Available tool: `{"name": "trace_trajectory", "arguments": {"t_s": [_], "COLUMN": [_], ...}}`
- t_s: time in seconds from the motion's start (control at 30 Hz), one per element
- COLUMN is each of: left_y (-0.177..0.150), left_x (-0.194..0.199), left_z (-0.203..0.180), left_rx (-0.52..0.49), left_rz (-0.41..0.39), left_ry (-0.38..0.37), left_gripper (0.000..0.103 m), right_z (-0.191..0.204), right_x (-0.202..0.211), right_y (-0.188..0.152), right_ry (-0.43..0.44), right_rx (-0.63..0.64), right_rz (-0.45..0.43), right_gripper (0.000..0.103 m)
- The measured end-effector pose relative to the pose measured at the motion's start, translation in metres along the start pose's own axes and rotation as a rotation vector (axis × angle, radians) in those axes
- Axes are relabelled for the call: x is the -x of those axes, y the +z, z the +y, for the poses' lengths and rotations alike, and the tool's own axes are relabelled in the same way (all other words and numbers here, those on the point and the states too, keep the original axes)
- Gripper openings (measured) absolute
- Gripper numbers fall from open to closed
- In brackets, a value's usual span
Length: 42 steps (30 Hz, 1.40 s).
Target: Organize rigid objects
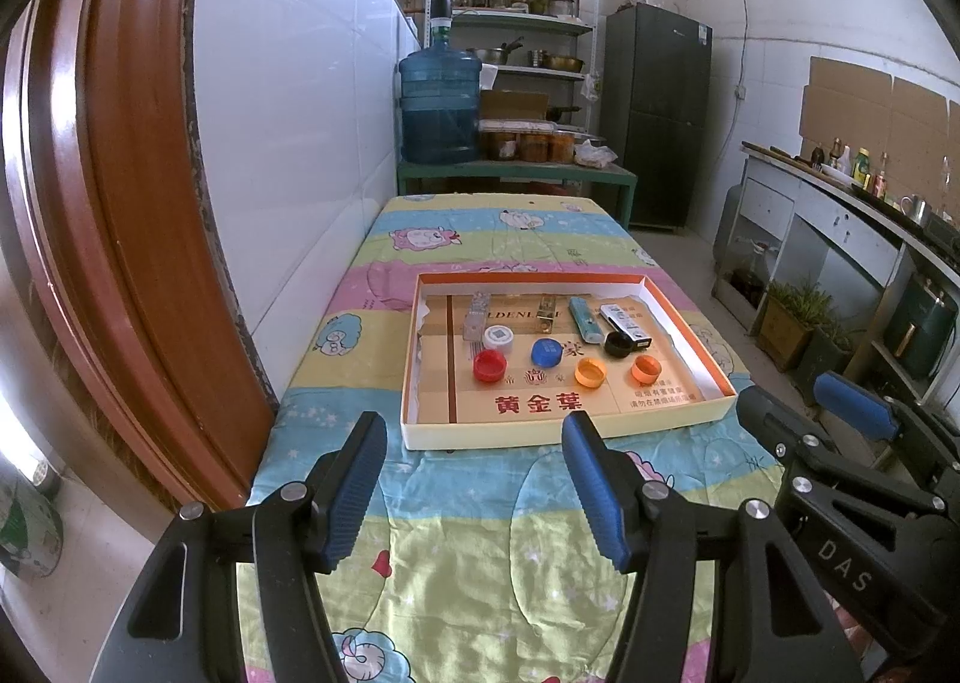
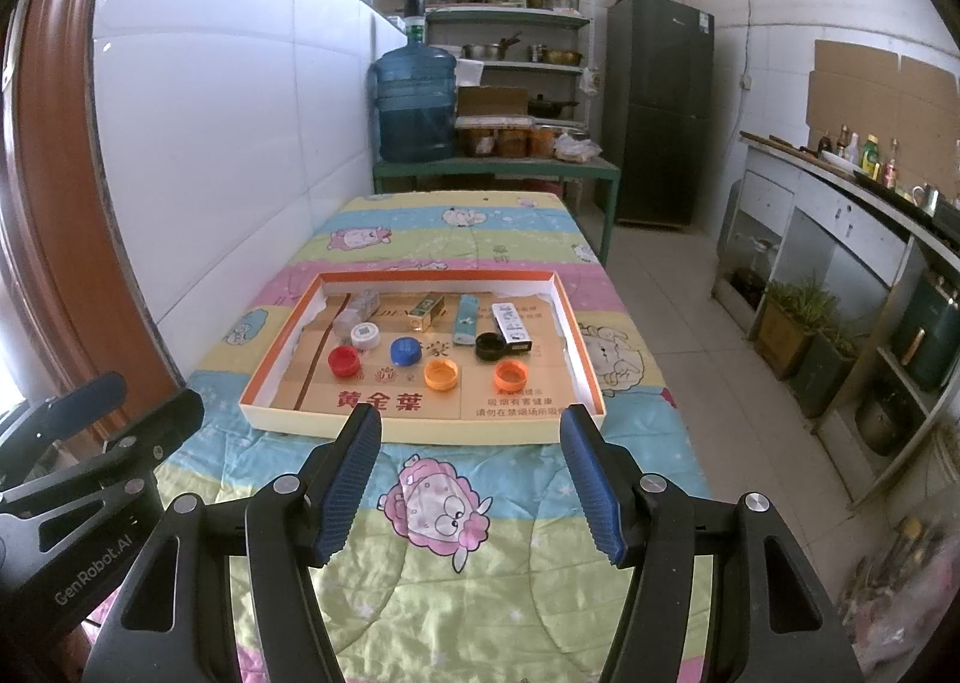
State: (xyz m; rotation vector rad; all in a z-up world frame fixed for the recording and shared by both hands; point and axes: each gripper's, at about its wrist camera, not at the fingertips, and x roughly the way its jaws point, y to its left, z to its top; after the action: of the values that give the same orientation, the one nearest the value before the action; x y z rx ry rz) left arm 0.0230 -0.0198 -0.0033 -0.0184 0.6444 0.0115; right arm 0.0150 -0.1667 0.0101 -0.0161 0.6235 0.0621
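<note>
Hovering with both tongs, left tongs (image 1: 474, 488) and right tongs (image 2: 471, 482), agape and empty | tray (image 2: 420, 424) straight ahead of us, caps probably loose | right nearer the orange cap (image 2: 510, 375).

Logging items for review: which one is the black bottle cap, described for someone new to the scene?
Find the shallow orange-rimmed box on the cartoon quilt. Among the caps, the black cap sits right of the blue cap, touching a white lighter. It is the only black one.
</note>
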Motion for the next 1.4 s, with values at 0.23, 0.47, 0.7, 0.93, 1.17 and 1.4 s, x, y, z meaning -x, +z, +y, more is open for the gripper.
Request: {"name": "trace_trajectory", "arguments": {"t_s": [0.23, 0.47, 0.7, 0.93, 1.17, 1.4], "left_y": [0.0014, 0.0015, 0.0021, 0.0015, 0.0015, 0.0030], "left_x": [-0.0002, -0.0002, 0.0001, 0.0001, 0.0007, 0.0006], "left_z": [-0.0006, -0.0005, -0.0010, -0.0009, -0.0007, -0.0012], "left_rx": [-0.001, -0.002, -0.002, -0.002, -0.002, -0.002], "left_rz": [0.000, 0.001, 0.001, 0.002, 0.002, 0.003], "left_ry": [0.000, 0.001, 0.000, 0.001, 0.000, 0.001], "left_gripper": [0.061, 0.061, 0.061, 0.061, 0.061, 0.061], "right_z": [0.0003, -0.0004, 0.0000, 0.0002, -0.0002, -0.0001], "right_x": [0.0000, 0.0004, -0.0009, -0.0008, -0.0006, -0.0005], "right_y": [-0.0004, 0.0012, -0.0007, -0.0011, 0.0006, 0.0011], "right_ry": [-0.001, 0.000, 0.000, 0.000, 0.001, 0.000], "right_rx": [0.001, 0.000, 0.000, 0.001, 0.000, 0.001], "right_rz": [0.002, 0.002, 0.004, 0.003, 0.005, 0.005], "right_gripper": [0.064, 0.064, 0.064, 0.064, 0.064, 0.064]}}
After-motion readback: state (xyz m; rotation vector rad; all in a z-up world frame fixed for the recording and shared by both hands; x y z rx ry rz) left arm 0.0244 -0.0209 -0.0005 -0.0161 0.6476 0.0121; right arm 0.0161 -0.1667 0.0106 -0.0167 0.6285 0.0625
